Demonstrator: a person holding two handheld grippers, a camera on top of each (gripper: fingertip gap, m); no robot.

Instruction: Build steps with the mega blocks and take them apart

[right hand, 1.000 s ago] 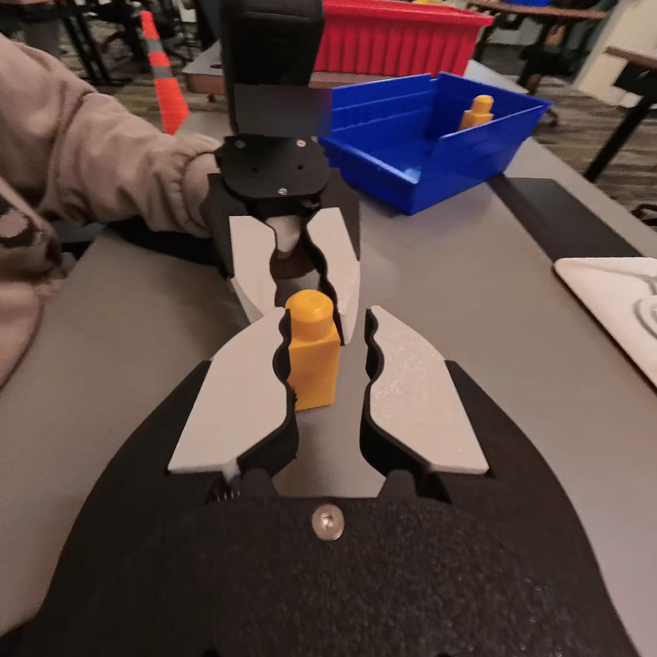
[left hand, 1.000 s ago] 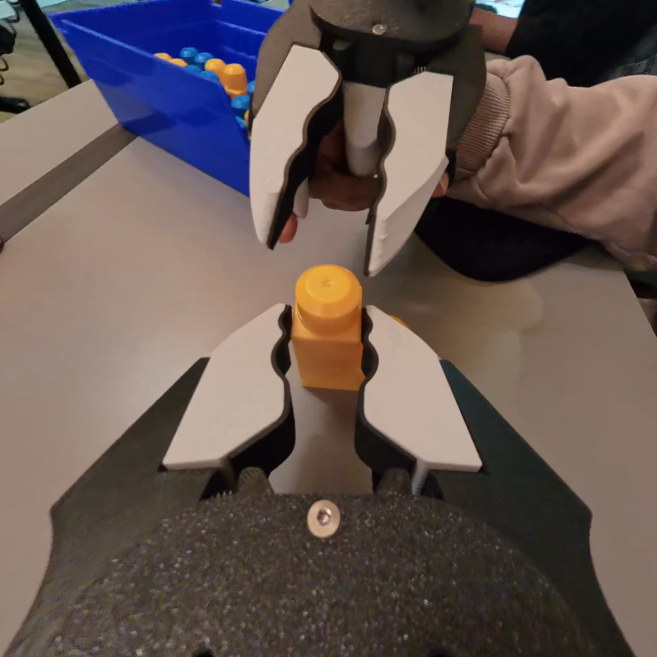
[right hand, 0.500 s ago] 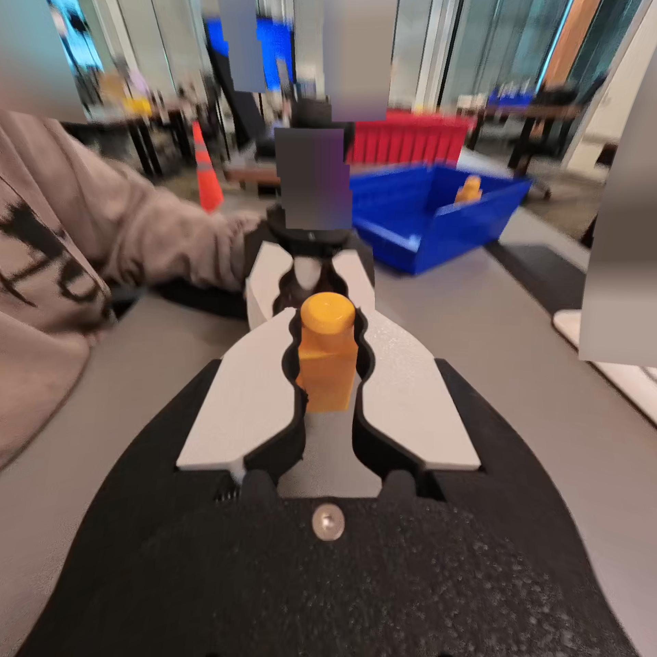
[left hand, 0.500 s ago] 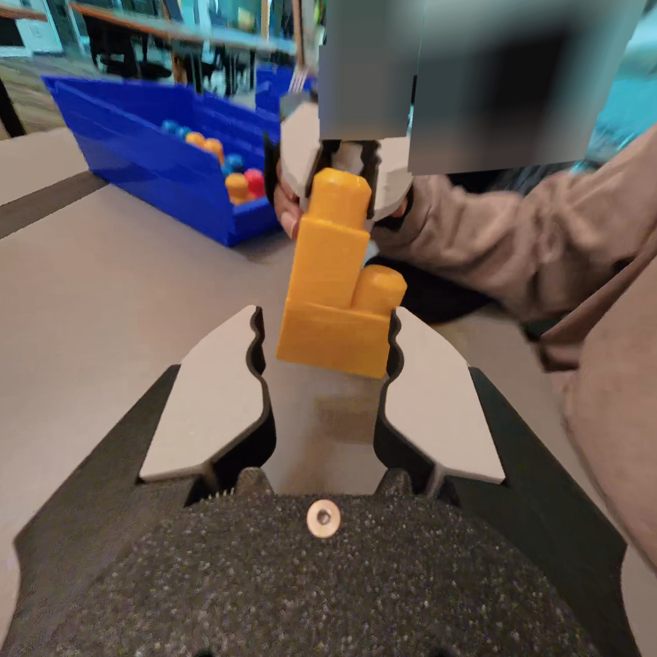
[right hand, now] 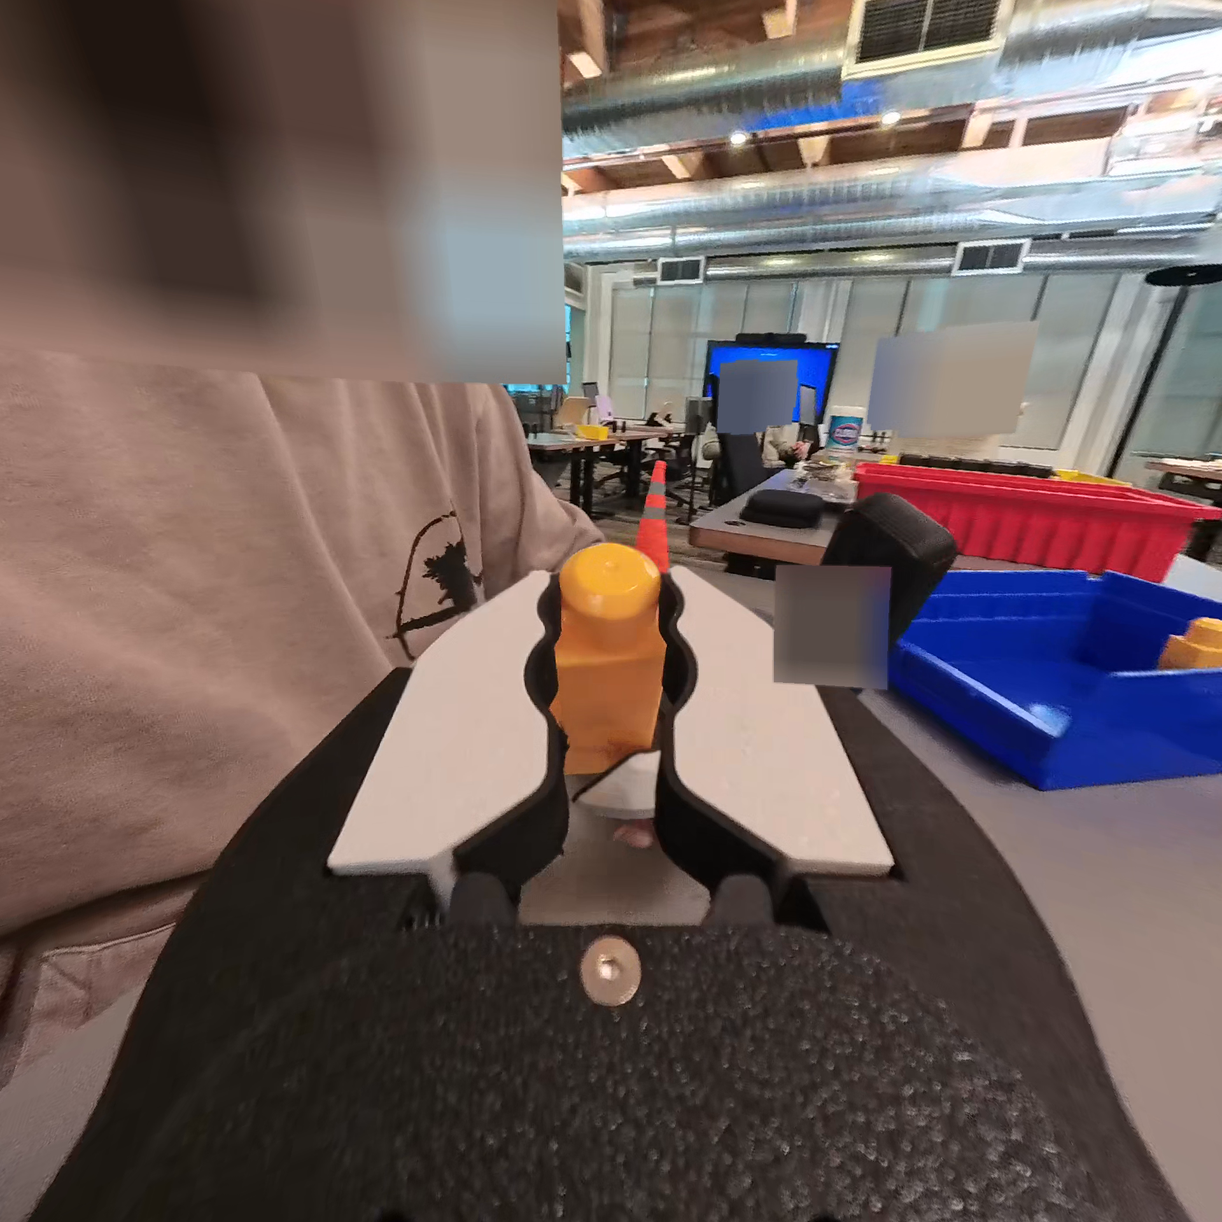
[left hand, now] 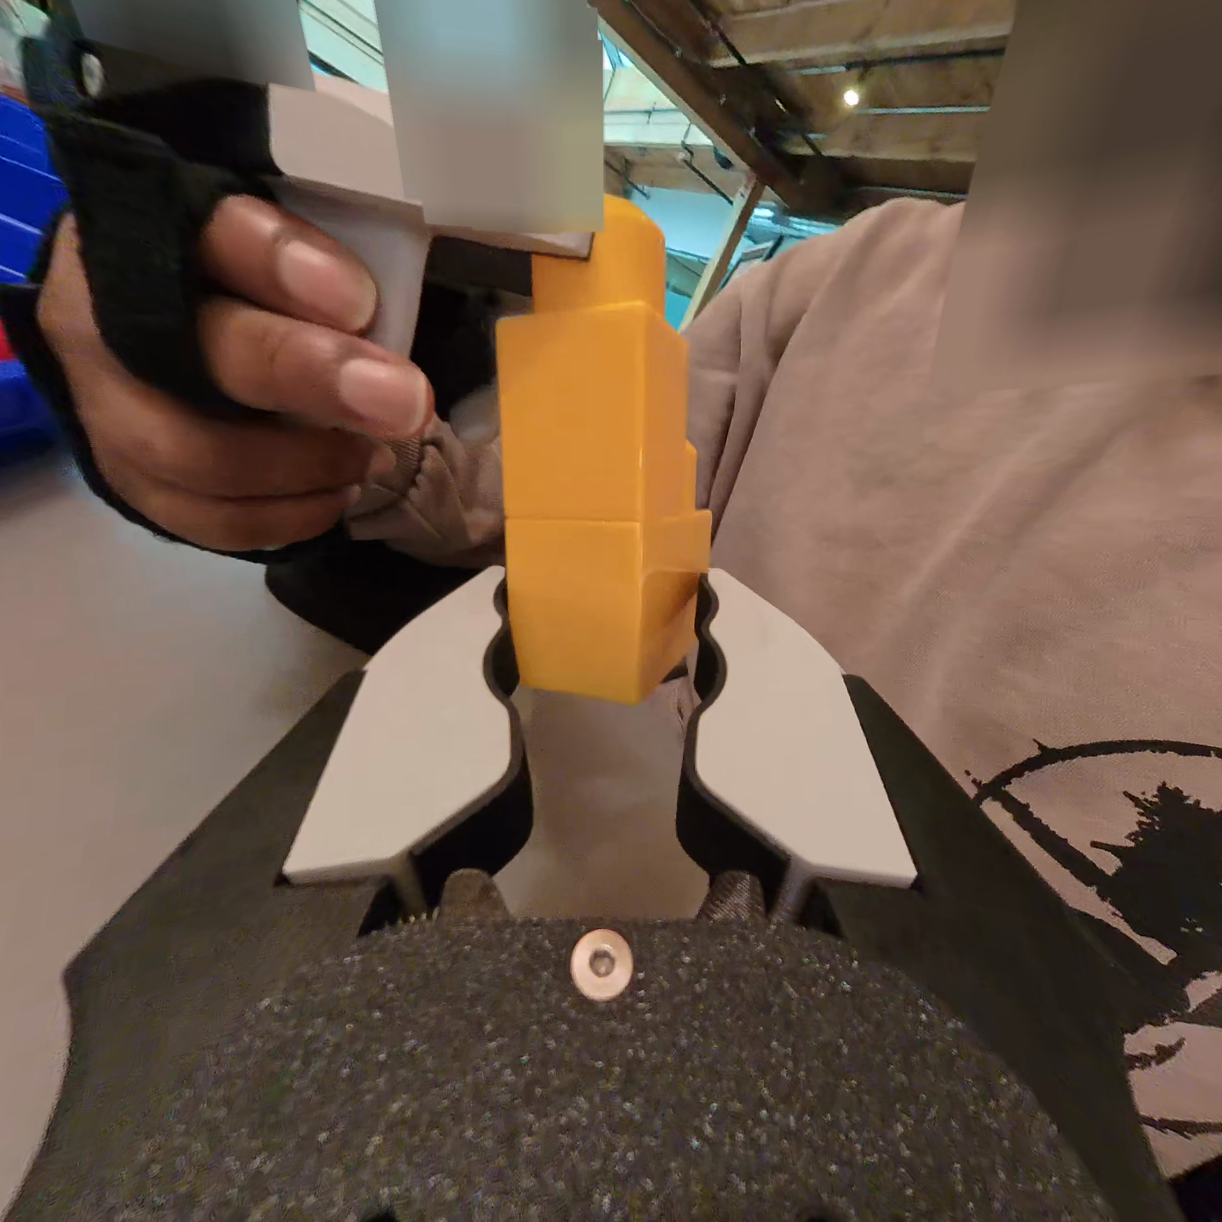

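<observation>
I judge this to be the taking-apart step: the orange stack is lifted off the table (left hand: 132, 694) and I have one gripper on each end of it. My left gripper (left hand: 600, 628) is closed to block width on the bottom block (left hand: 582, 608), its fingertips pressing the block's two sides. My right gripper (right hand: 607, 654) is clamped narrow on the top block (right hand: 607, 674), its wavy pads hugging the stud and body; in the left view that same block (left hand: 575, 410) sits straight on the bottom one, seam shut, so the two are not yet parted. My right hand (left hand: 218, 370) shows there wrapped round its handle. Next, I think, I must keep both grips firm and pull the top block straight away along the stud, perhaps with a slight rock, since a skewed pull could make a block slip from the pads. The blue bin (right hand: 1058, 694), with another orange block (right hand: 1193, 645) in it, stands on the table to the side, likely where the loose pieces go.
</observation>
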